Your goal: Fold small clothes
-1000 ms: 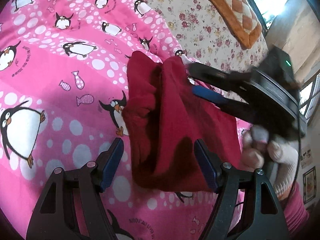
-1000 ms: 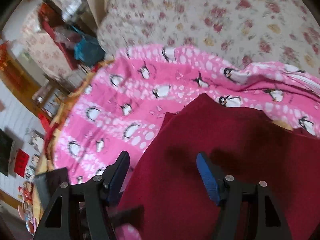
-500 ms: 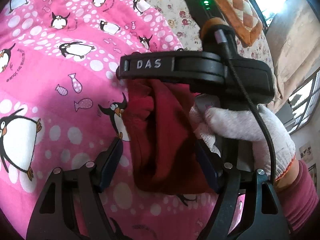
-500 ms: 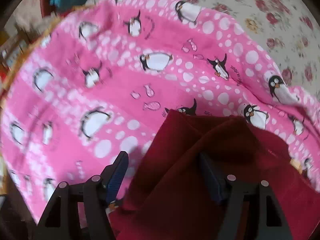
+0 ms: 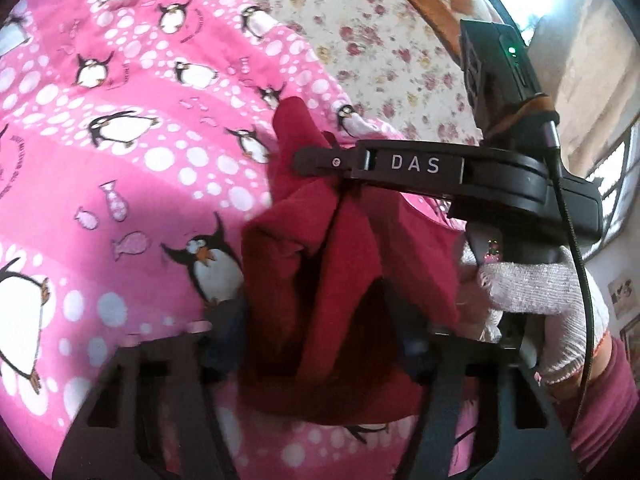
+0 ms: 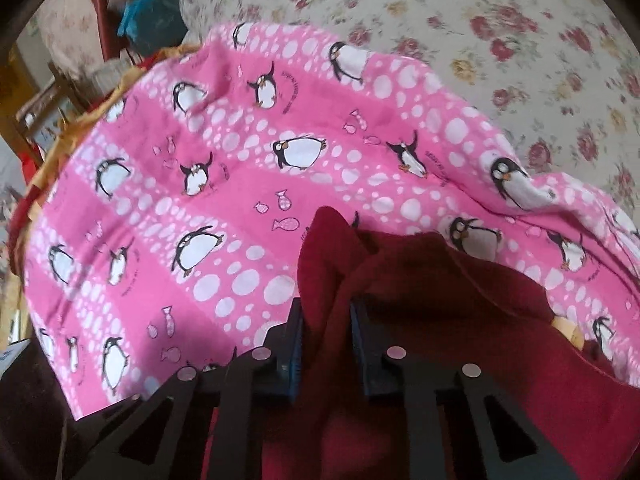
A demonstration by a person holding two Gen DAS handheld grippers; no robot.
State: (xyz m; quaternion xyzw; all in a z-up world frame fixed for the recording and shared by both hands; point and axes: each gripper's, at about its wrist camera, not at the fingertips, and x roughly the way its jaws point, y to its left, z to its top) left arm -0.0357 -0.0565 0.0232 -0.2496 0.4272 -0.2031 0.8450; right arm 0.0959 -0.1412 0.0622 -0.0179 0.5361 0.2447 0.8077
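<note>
Lying bunched on a pink penguin-print blanket (image 5: 132,184), the dark red garment (image 5: 320,280) is gathered into upright folds, its peak rising toward the far edge of the blanket; in the right wrist view the same red cloth (image 6: 440,320) spreads from the lower middle out to the lower right corner. The right tongs (image 6: 326,340) are closing, and their blue pads (image 6: 297,344) already pinch a raised ridge of the garment between them; seen from the left wrist camera, the right tongs' black body, lettered DAS, reaches in from the right with its tip at the top of the folds. The left tongs (image 5: 316,344) are also closing, with the near end of the garment between the two fingers; motion blur and the cloth hide the pads, so whether they press on it cannot be told. A hand in a white knit glove (image 5: 532,300) with a pink sleeve grips the right tool's handle beside the cloth. Beyond the blanket lies a cream bedsheet with red roses (image 6: 520,40), and an orange checked cushion (image 5: 432,4) sits at its far edge near a bright window.
</note>
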